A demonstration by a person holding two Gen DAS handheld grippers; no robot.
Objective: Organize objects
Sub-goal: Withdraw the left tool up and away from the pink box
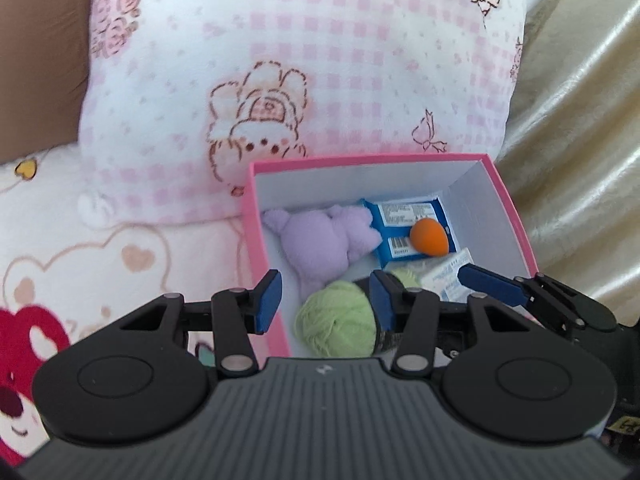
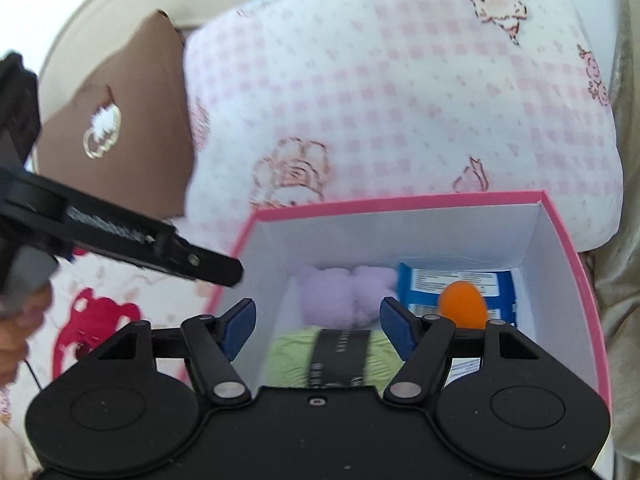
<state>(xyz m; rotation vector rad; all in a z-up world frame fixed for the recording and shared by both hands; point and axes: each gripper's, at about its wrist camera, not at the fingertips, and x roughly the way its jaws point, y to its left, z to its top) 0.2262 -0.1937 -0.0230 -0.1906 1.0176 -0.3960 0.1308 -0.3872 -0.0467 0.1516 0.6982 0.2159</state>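
Left gripper [image 1: 326,296] hovers over the near left corner of the pink box [image 1: 516,216], jaws partly apart, nothing between the pads. In the box, left to right: purple plush [image 1: 320,240] at far left, green yarn ball [image 1: 334,330] near it, blue packet [image 1: 404,232] with orange egg-shaped sponge [image 1: 429,237] on top. Right gripper [image 2: 318,330] above the yarn, jaws spread, empty. Box rests against a pink checked pillow [image 1: 320,60].

The right gripper [image 2: 318,326] hangs over a pink box [image 2: 576,264], its blue-padded jaws apart and empty. Inside lie a green yarn ball [image 2: 288,364] with a black band, a lilac plush toy [image 2: 344,292], a blue packet [image 2: 460,278] and an orange egg-shaped thing [image 2: 462,306]. The left gripper's black finger [image 2: 160,248] reaches in from the left, before a pink checked pillow [image 2: 400,100].
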